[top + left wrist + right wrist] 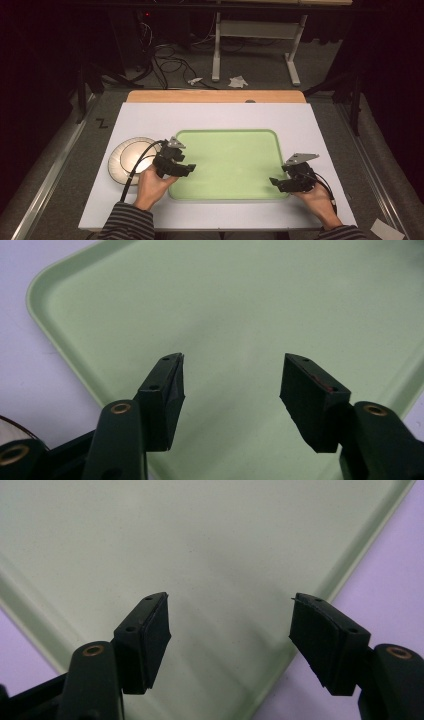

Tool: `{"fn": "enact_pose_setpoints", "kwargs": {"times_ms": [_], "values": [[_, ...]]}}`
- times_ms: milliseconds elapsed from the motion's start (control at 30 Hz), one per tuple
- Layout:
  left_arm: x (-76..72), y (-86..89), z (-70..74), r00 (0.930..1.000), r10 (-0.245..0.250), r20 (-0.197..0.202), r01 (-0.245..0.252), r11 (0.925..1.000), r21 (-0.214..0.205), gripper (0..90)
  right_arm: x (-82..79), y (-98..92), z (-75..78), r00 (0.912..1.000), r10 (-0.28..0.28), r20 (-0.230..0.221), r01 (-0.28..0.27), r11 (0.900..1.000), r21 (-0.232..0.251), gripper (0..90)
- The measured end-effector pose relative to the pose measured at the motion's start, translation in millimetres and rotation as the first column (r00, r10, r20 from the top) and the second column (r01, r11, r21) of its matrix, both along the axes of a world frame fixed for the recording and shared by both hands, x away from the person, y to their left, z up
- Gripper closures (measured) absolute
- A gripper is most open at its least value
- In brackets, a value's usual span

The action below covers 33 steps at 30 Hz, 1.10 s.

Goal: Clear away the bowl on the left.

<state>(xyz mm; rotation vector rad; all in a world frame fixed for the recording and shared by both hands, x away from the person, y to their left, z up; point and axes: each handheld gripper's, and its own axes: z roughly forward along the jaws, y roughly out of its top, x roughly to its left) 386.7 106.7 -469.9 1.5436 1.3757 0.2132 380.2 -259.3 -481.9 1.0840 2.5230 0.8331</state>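
Your left gripper [191, 168] and right gripper [274, 182], both spread wide and empty, hover over opposite near corners of the bare pale-green rectangular plastic tray [227, 150], while the stacked round cream plates [131, 159] lie just behind your left hand, the nearer one.

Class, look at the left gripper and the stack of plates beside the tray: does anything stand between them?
Nothing visible does. The left gripper points over the green tray, jaws open and empty; the plates lie behind it, beside the hand, with only its cable over them.
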Motion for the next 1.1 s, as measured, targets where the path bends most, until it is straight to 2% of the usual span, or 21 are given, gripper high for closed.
{"fn": "enact_pose_setpoints", "kwargs": {"times_ms": [133,233,333,567,733,900,967,1100], "values": [[0.4,-0.8,-0.9,1.0000,0.000,-0.003,0.000,1.0000,0.002,42.0,-0.2,0.3,-0.3,1.0000,0.002,-0.001,-0.002,1.0000,-0.001,33.6],[-0.1,0.1,-0.1,1.0000,0.006,0.004,-0.006,1.0000,0.002,41.3,-1.2,1.0,-0.1,1.0000,0.003,-0.001,-0.003,1.0000,-0.001,33.5],[-3.2,0.7,1.6,0.9998,0.007,0.020,-0.007,1.0000,0.005,44.3,-1.2,0.9,0.3,1.0000,0.003,0.000,-0.003,1.0000,-0.004,33.1],[-3.6,0.8,1.3,0.9997,0.004,0.023,-0.004,1.0000,0.009,43.3,-0.5,0.1,0.2,0.9999,-0.009,0.005,0.009,1.0000,-0.004,32.2],[-5.2,0.9,1.2,0.9991,-0.018,0.037,0.018,0.9997,0.016,43.0,-1.1,0.2,0.4,0.9999,-0.008,0.009,0.008,0.9999,-0.009,32.2],[-5.1,1.7,1.3,0.9989,-0.018,0.043,0.017,0.9997,0.019,42.4,-0.9,0.9,0.1,1.0000,0.001,0.004,-0.001,1.0000,-0.006,32.2],[-5.2,2.1,2.3,0.9989,-0.019,0.042,0.019,0.9998,0.009,42.3,-0.8,0.8,0.1,1.0000,-0.001,0.005,0.001,1.0000,-0.006,32.2],[-7.5,2.8,6.7,0.9970,-0.020,0.075,0.021,0.9997,-0.015,41.1,-1.0,0.4,0.4,1.0000,-0.002,0.007,0.002,0.9999,-0.010,32.2]]}}
